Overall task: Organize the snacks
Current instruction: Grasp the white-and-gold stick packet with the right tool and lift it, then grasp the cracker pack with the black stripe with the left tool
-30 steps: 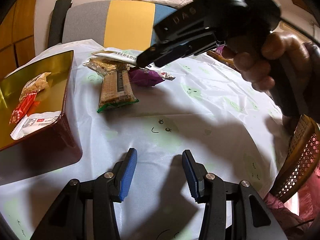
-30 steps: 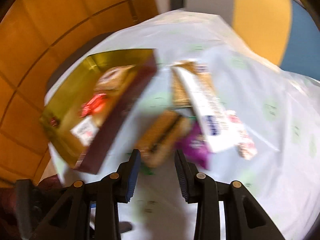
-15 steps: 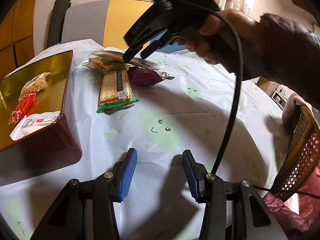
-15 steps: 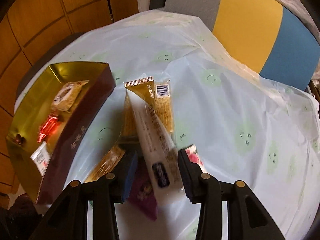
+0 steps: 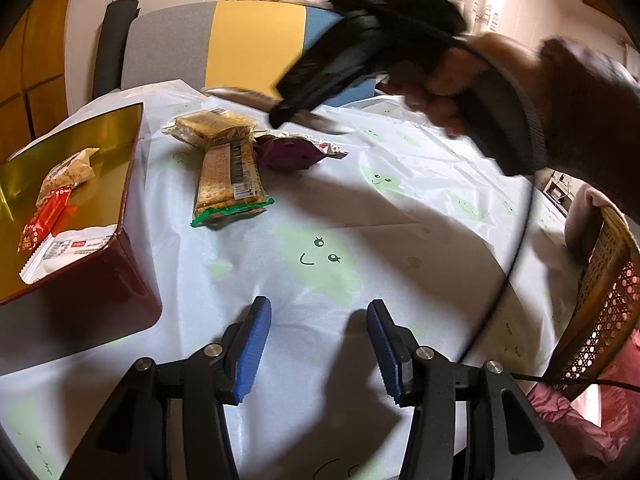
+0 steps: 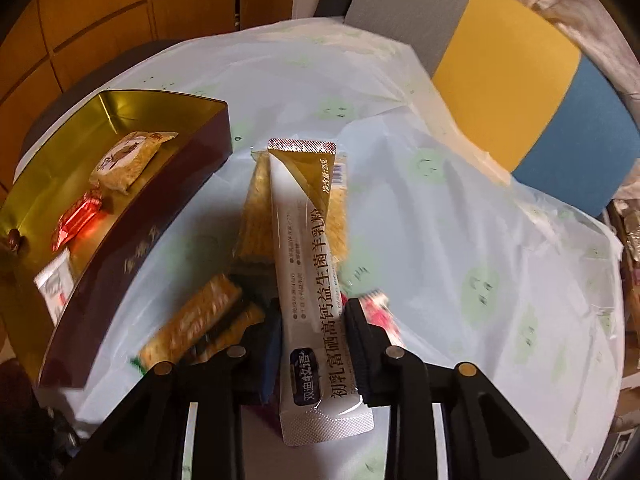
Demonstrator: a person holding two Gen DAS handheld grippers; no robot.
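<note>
Sachet (image 6: 310,276) between the right gripper (image 6: 314,344) fingers (image 6: 358,344), long and white with a gold top end, lying along the line of the jaws. Jaws closing on it, pads hard against both edges near the lower end, so gripped. Lifted above the pile, seen from the left wrist view as a blurred strip (image 5: 240,96) sticking out past the right gripper (image 5: 280,114), with the person's hand (image 5: 444,80) wrapped around the handle. Below on the pale tablecloth (image 5: 400,216) with green smiley faces: cracker pack with a green end (image 5: 230,180), second cracker pack (image 5: 214,126) just behind it, purple packet (image 5: 286,152) touching beside them. Off to the left, dark red box with a gold inside (image 5: 132,220), already holding a beige snack (image 5: 66,174), a red wrapper (image 5: 44,220) and a white packet (image 5: 66,248). Left gripper (image 5: 316,354) low over a bare stretch of cloth, blue pads (image 5: 252,354) parted, nothing between them, well apart from the pile. Grey, yellow and blue chair back (image 5: 256,48) behind the table, wicker chair (image 5: 604,300) at the right edge.
</note>
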